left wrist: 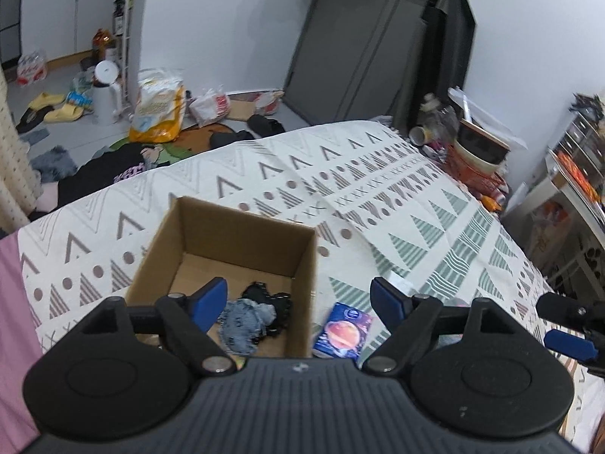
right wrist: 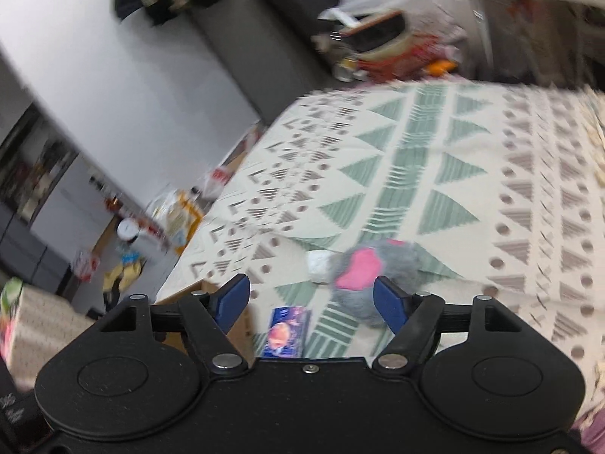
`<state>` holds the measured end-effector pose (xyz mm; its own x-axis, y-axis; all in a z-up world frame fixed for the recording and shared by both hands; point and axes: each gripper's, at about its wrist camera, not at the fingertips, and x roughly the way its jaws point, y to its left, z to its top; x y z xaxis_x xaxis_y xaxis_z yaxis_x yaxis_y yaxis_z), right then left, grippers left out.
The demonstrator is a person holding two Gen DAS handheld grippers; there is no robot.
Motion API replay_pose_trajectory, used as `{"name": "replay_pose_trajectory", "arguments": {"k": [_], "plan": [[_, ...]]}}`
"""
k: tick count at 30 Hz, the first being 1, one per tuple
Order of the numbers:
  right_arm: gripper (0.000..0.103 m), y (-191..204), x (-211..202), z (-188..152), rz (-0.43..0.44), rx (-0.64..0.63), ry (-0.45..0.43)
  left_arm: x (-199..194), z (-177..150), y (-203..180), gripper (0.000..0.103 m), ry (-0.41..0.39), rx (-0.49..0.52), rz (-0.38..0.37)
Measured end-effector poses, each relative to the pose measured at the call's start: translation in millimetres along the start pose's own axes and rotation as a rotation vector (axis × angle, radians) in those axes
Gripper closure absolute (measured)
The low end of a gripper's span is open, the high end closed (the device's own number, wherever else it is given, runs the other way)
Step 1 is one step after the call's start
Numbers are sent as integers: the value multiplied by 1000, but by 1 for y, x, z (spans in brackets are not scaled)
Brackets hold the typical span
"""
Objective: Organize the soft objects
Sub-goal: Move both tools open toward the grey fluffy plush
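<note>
Left wrist: hovering over the cardboard box (left wrist: 242, 242) on the patterned bedspread (left wrist: 378, 189), left gripper (left wrist: 298, 299) jaws apart — denim scrap (left wrist: 245, 319) and black cloth (left wrist: 272, 302) lying inside, blue packet (left wrist: 342, 335) just beside. Right wrist: right gripper (right wrist: 312, 297) jaws gaping, empty — grey-pink plush (right wrist: 363, 268) resting near on the bedspread.

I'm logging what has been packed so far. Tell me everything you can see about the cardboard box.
The cardboard box is plain brown corrugated board, open at the top, upright on the patterned bedspread. Its walls look clean and unmarked. On its floor lie a crumpled grey-blue cloth and a black fabric item, touching each other. A blue packet lies outside, by its right wall.
</note>
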<state>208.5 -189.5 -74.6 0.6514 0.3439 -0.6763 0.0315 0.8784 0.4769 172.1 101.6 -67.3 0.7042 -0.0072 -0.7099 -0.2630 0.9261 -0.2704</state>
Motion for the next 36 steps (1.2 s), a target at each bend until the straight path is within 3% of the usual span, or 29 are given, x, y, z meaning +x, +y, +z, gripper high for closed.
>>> {"name": "replay_pose_trajectory", "arguments": {"k": [4,17,29,36], "plan": [[33,-24,4,2,9,70,2,3,-3,-23,22,27,52,-19],[61,-75,22,1,29,225,72,22,-21,-93,22,66,194,-70],[69,-120,40,0,57,370,128,56,-43,-150,25,123,320,-84],[69,-136,53,1,75,411,153,78,-56,-175,34,158,386,-96]]}}
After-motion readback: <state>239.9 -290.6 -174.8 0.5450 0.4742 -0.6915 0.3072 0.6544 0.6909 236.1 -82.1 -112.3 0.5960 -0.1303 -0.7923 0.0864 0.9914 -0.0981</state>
